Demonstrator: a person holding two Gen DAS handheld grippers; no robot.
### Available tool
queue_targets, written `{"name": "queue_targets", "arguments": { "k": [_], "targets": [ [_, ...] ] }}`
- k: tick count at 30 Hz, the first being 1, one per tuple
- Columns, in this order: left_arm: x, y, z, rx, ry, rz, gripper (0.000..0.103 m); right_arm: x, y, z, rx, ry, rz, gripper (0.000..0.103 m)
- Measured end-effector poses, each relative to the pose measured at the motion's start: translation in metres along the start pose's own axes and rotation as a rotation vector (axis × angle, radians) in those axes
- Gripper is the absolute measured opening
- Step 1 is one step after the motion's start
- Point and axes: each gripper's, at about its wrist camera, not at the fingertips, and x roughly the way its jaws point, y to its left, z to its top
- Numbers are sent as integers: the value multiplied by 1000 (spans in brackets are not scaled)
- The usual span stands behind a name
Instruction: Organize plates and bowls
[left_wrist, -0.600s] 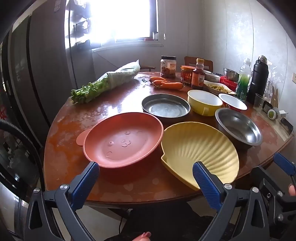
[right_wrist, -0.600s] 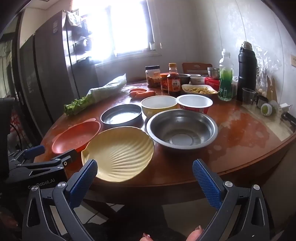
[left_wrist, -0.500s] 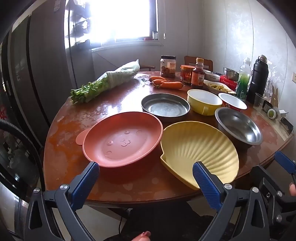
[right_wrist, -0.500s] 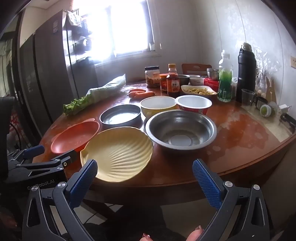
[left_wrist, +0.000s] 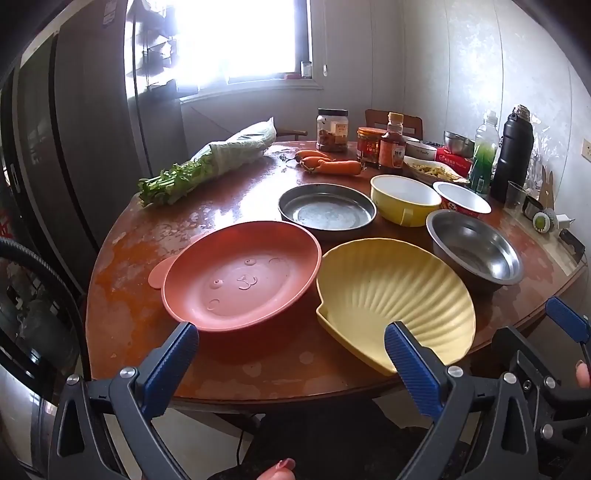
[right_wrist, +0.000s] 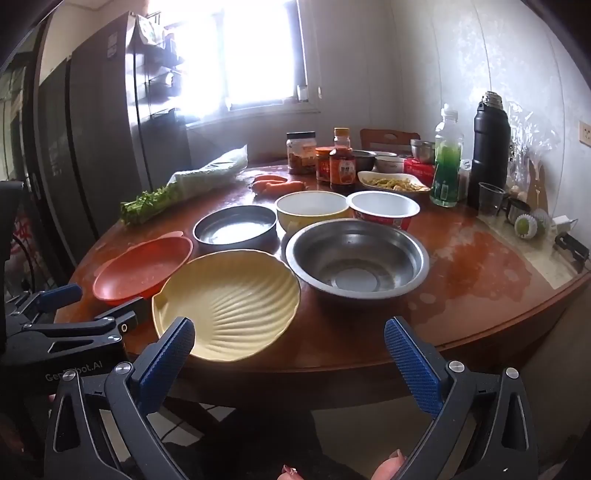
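Note:
On the round wooden table (left_wrist: 125, 306) lie an orange bear-face plate (left_wrist: 240, 275), a yellow shell-shaped plate (left_wrist: 395, 299), a shallow steel pan (left_wrist: 327, 212), a yellow bowl (left_wrist: 402, 199), a red-and-white bowl (left_wrist: 461, 203) and a steel bowl (left_wrist: 474, 251). My left gripper (left_wrist: 291, 354) is open and empty, just short of the table's near edge, in front of the orange and shell plates. My right gripper (right_wrist: 290, 350) is open and empty, in front of the shell plate (right_wrist: 227, 302) and steel bowl (right_wrist: 356, 260). The left gripper also shows in the right wrist view (right_wrist: 79, 306).
Bagged greens (left_wrist: 207, 162), carrots (left_wrist: 327, 164), jars and a sauce bottle (left_wrist: 391, 147), a dish of food (left_wrist: 434, 171), a green bottle (left_wrist: 484, 155) and a black flask (left_wrist: 511, 155) crowd the table's far side. A fridge (left_wrist: 74, 147) stands at left.
Both grippers have drifted slightly towards the table. Nothing on the table has moved.

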Motion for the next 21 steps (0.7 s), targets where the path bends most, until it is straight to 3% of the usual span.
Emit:
{"name": "queue_targets", "arguments": {
  "k": [21],
  "targets": [
    [-4, 1, 2, -4, -12, -6, 102, 2, -6, -2, 12, -2, -14, 103]
  ]
}}
